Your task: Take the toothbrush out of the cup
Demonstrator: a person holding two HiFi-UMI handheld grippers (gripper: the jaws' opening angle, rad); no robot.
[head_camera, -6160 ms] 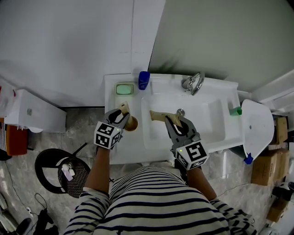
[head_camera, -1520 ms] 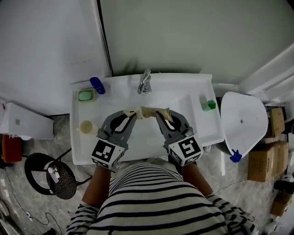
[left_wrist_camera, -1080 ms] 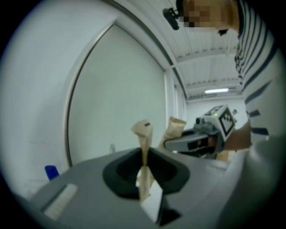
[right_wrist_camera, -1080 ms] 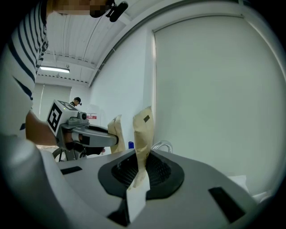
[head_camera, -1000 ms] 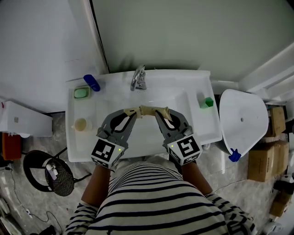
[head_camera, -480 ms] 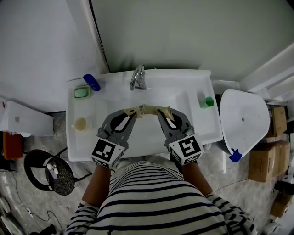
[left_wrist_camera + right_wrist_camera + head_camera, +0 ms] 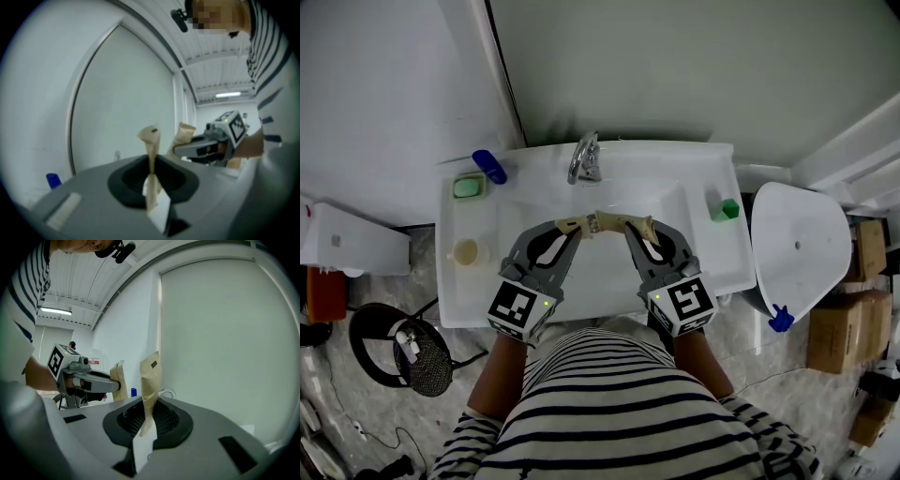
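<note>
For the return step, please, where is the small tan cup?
In head view, the small tan cup sits on the left ledge of the white washbasin, below the green soap dish, left of the left gripper.

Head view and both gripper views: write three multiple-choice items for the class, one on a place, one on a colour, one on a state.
1. The cup stands: A on the sink's left ledge; B on the floor; C on a shelf.
2. The bottle beside the soap is: A red; B blue; C yellow.
3. The left gripper and right gripper have jaws: A wide apart; B together; C bent.
A, it shares the ledge with the soap; B, plainly blue; B, each gripper view shows them closed.
</note>
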